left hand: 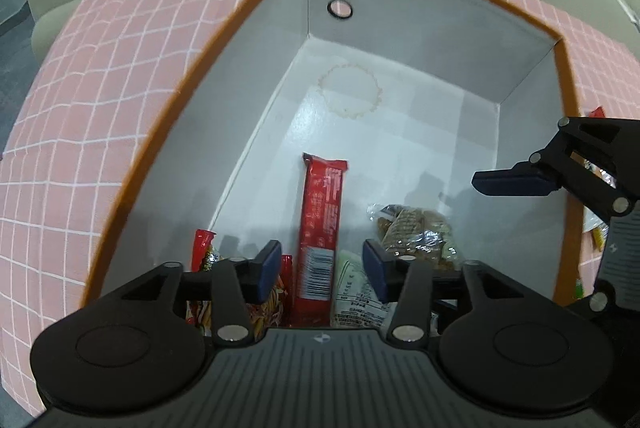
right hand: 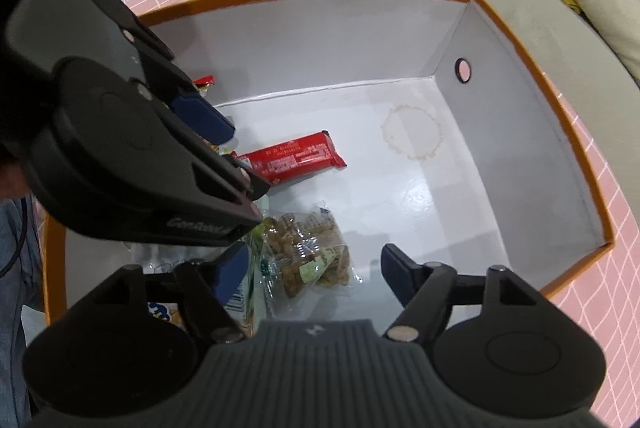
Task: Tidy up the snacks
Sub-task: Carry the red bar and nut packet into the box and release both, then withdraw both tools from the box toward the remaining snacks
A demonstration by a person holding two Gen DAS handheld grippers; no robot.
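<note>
Snacks: red bar (left hand: 322, 224) dropped inside box (left hand: 400, 40); both grippers (left hand: 320, 270) (right hand: 316, 278), fingers apart, empty. Lift clear, then fetch more.

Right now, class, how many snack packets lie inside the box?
5 visible: red bar mid-floor, clear cracker bag beside it, pale green packet, red patterned packet by the wall, blue-lettered packet. The tools may hide more.

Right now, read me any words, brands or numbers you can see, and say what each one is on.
"GenRobot", partly cut off: left gripper, on its body.
Red bar wrapper: white print and barcode, too blurred to read.
Pale green packet: small print, unreadable.
Clear biscuit bag: nothing legible.
</note>
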